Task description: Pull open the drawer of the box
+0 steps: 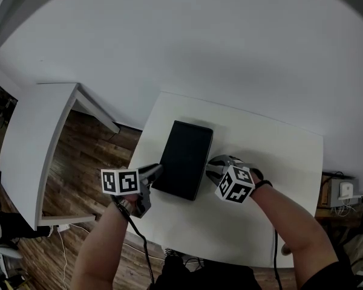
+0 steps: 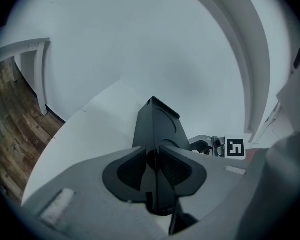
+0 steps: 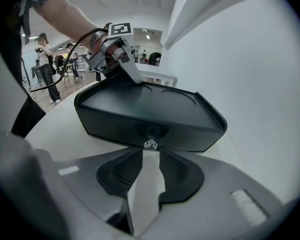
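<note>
The left gripper pinches the black box's corner near the bench's left edge, while the right gripper, spread just short of the tiny drawer knob, could close too shallowly and slip off.

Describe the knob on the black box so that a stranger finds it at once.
On the white table lies one matte black rectangular box. In the middle of its narrow face nearest the right gripper sits a small clear faceted knob. It is the only shiny part of the dull box.
</note>
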